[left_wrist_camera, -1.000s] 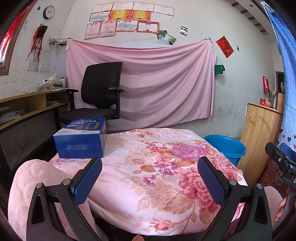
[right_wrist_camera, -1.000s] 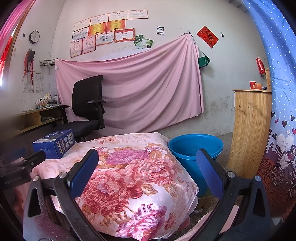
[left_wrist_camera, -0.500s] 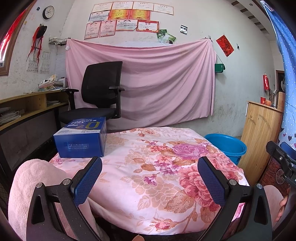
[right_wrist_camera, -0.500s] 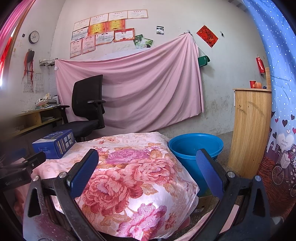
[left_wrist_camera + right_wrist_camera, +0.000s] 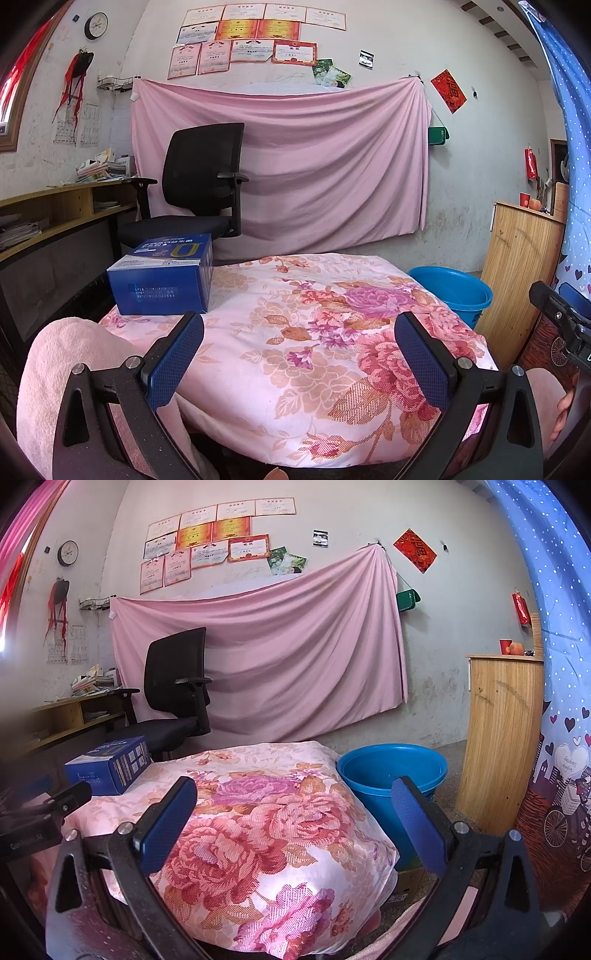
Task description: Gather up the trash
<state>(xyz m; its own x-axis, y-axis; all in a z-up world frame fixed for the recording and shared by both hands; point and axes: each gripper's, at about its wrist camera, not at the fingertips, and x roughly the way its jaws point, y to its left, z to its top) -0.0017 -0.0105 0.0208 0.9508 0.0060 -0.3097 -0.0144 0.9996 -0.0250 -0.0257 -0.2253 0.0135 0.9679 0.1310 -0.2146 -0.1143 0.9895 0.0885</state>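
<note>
A blue cardboard box (image 5: 162, 275) (image 5: 110, 764) sits at the far left corner of a table draped in a pink floral cloth (image 5: 306, 328) (image 5: 266, 812). A blue plastic bucket (image 5: 452, 290) (image 5: 391, 775) stands on the floor just right of the table. My left gripper (image 5: 299, 354) is open at the near edge of the table, with the box ahead of its left finger. My right gripper (image 5: 291, 827) is open too, held over the table's right part, nothing between its fingers. The other gripper shows at the edge of each view.
A black office chair (image 5: 199, 188) stands behind the table before a pink sheet (image 5: 314, 166) hung on the wall. A wooden desk with papers (image 5: 62, 210) runs along the left. A wooden cabinet (image 5: 502, 731) stands right of the bucket. Pink-clad knees (image 5: 62, 369) sit below.
</note>
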